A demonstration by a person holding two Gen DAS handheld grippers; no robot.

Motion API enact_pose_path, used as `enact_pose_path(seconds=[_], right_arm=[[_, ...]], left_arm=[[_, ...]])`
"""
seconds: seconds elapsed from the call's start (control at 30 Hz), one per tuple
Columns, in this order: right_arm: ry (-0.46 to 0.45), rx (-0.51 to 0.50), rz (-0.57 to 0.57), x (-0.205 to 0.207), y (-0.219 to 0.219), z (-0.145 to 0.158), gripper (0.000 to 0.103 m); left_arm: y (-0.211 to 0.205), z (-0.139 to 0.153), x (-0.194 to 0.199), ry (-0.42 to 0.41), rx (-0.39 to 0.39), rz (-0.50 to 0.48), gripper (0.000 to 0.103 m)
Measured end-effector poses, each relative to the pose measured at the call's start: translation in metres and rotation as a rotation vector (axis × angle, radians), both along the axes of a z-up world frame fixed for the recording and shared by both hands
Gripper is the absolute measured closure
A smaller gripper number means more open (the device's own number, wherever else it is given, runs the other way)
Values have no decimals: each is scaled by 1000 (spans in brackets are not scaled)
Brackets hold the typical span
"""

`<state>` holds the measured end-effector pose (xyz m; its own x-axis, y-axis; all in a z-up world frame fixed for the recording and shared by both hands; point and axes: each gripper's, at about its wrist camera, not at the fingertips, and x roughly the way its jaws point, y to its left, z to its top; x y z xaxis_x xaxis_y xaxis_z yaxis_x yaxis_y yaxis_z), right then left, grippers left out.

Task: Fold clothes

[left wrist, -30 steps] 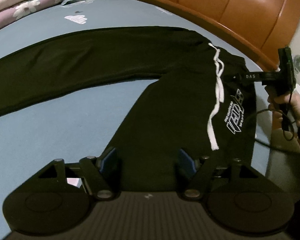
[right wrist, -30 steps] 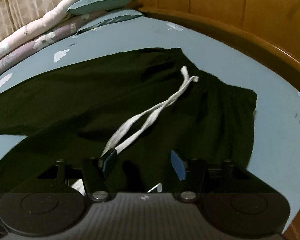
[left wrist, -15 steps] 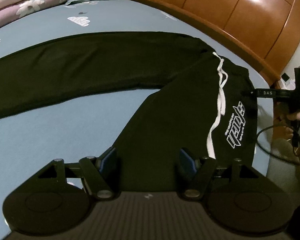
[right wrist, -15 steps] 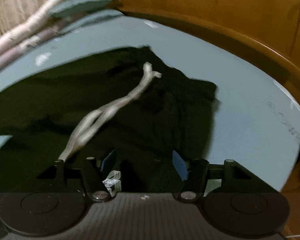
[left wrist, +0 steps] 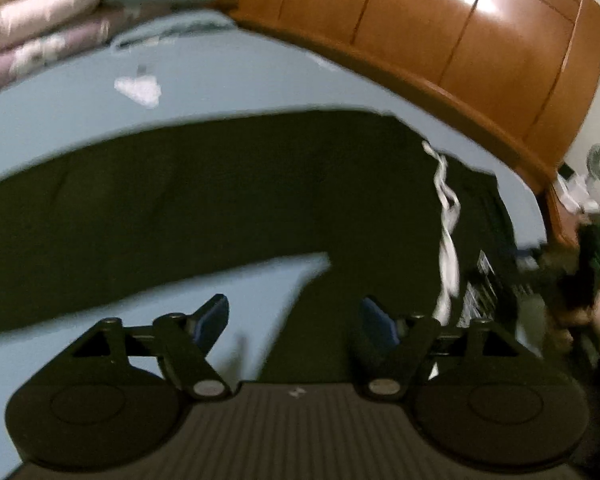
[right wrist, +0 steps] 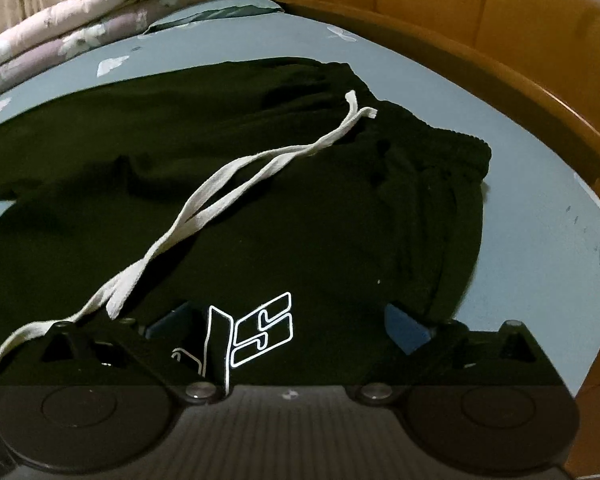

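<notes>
Garment: black jogging trousers (right wrist: 260, 208) with a white drawstring (right wrist: 228, 192) and a white outlined logo (right wrist: 260, 332) lie spread flat on the pale blue bedsheet (right wrist: 540, 216), waistband toward the orange wooden bed frame (right wrist: 500, 20), the two legs splayed apart in a V.
Right gripper (right wrist: 288, 320): its jaws have just been opening and now stand at their widest; the logo patch of cloth lies between them but the blue pads do not press on it, whereas a second ago they stood narrower over the hip fabric.
Left gripper (left wrist: 292, 316): its jaws have also just opened a little and stand wide, holding nothing; the inner edge of the near trouser leg (left wrist: 300, 340) and bare sheet show between the pads.
View change: the left wrist view is now blurred and has swung toward the gap between the legs, so the hand seems to be travelling.
Meaning for the task: no fold is made yet; both tools look readied for a first pinch, probably at the hip and along the near leg, to bring one leg over the other.
Background: stacked floral quilts (right wrist: 60, 36) sit at the far end, well apart.
</notes>
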<state>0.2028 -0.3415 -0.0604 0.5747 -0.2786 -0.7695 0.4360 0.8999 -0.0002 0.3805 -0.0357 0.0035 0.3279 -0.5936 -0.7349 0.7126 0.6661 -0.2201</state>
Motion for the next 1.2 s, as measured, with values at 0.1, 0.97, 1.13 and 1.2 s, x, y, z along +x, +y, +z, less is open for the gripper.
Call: enact_pose_path(seconds=[0.1,0.97,1.13,1.2], right_arm=[[-2,-3,1,-1,1,0,0],[-16,38,21,-1,19,15,0],[-10,12,61,2,32,24,0],[-15,11,68,3,36,27,0]], left_arm=[[-19,-8,34,-9,-5,27,28],[-34,-61,78,-72,167,105,27],[-8,-57,69,-23,127,114,26],[2,-48,67,-4,109,127,27]])
